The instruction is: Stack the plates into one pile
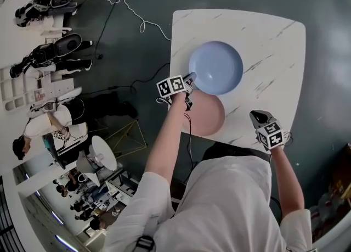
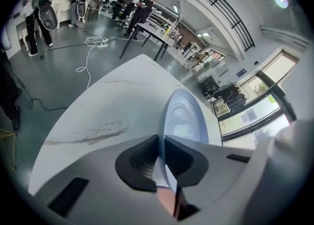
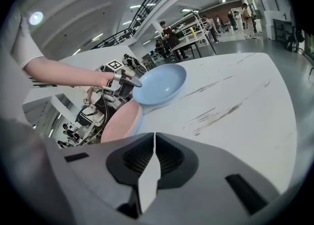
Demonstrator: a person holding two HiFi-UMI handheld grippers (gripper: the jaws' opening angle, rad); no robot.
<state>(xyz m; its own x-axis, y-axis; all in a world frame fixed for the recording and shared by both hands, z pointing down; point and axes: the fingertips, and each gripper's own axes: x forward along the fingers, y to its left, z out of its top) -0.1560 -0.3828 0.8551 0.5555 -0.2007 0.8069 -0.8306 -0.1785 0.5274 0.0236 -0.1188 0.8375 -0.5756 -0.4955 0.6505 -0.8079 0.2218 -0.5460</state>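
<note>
The left gripper (image 2: 162, 143) is clamped on the near rim of the blue plate (image 1: 216, 67), tilting it clear of the worktop (image 1: 274, 37), probably to bring it over the pink plate (image 1: 211, 116) just beneath that gripper. The right gripper (image 3: 153, 143), closed on nothing, hangs well aside.

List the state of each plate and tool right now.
left tool: shut on the blue plate, at its rim.
right tool: shut, empty, above the table.
blue plate: lifted and tilted, partly over the pink plate.
pink plate: lying flat on the table, near its edge.
</note>
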